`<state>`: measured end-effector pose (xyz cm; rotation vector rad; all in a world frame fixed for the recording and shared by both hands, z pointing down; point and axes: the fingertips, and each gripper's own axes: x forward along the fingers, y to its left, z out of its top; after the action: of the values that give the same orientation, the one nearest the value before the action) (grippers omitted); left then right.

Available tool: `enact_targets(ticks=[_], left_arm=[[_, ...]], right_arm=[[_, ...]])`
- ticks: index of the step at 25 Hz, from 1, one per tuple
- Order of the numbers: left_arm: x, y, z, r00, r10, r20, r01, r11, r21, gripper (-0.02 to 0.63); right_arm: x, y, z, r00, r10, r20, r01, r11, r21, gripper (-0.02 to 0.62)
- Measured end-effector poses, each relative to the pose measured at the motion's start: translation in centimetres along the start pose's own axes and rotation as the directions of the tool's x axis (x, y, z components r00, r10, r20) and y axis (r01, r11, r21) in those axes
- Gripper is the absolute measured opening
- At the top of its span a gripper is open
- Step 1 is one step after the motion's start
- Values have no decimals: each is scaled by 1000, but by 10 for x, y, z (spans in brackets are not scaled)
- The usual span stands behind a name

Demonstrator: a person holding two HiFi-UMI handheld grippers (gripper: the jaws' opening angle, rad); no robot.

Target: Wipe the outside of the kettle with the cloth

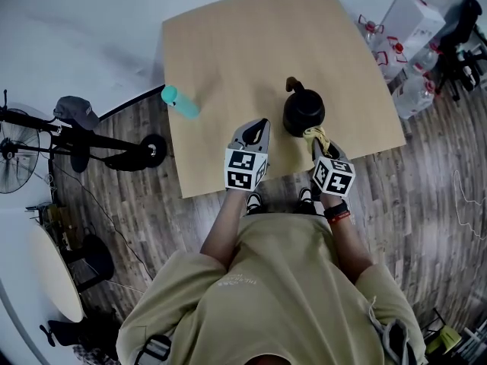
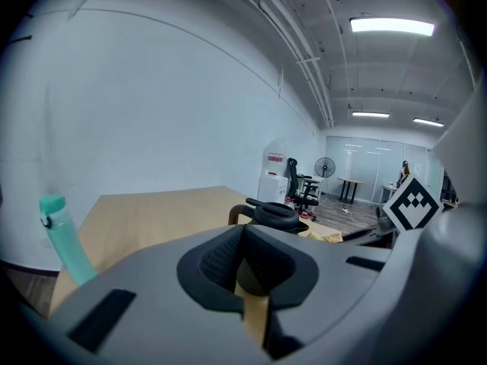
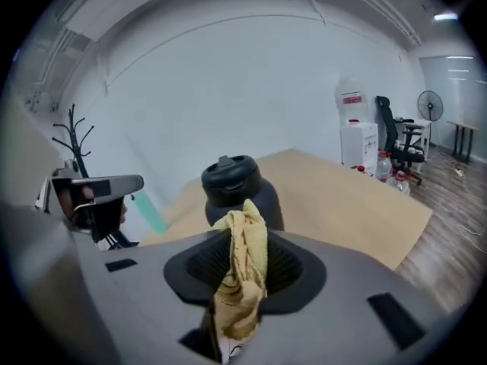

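A black kettle (image 1: 303,111) with a brown handle stands on the tan table (image 1: 228,44) near its front edge. My right gripper (image 1: 316,140) is just in front of the kettle, shut on a yellow cloth (image 1: 317,134). In the right gripper view the cloth (image 3: 242,268) bunches up between the jaws, and the kettle (image 3: 232,185) rises close behind it. My left gripper (image 1: 262,125) is left of the kettle, apart from it, with its jaws shut and nothing held. The left gripper view shows the kettle (image 2: 275,213) just beyond the closed tips of that gripper (image 2: 243,236).
A teal bottle (image 1: 179,101) lies at the table's left edge; it also appears in the left gripper view (image 2: 65,238). White boxes and water bottles (image 1: 411,29) stand on the floor at the right. A fan (image 1: 15,154) and stand are on the left.
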<state>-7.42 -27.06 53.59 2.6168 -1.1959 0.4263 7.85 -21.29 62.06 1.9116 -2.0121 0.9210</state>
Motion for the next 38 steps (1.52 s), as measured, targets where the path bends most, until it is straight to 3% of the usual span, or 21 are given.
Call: enact_targets(ticks=[8,16,27,38], left_arm=[[-17,31,-1,1000,2,6,-2,1000,6,25],[-32,52,0,1000,13,17,-13,1000,6,25],[-34,58,2,999,35,25,-35,999,-9,25],[-24,43,-1,999,46,15,-46,999,-14,25]], right_arm=[[26,76,-2,998,59,4,-58,998,-4,118],[65,120,8,999,42,-3,-42,998,-35,118],[93,115,9,998,-25,-54,24,999,-23,118],[87,105,6,997,2,-77,-1,1000,13,118]])
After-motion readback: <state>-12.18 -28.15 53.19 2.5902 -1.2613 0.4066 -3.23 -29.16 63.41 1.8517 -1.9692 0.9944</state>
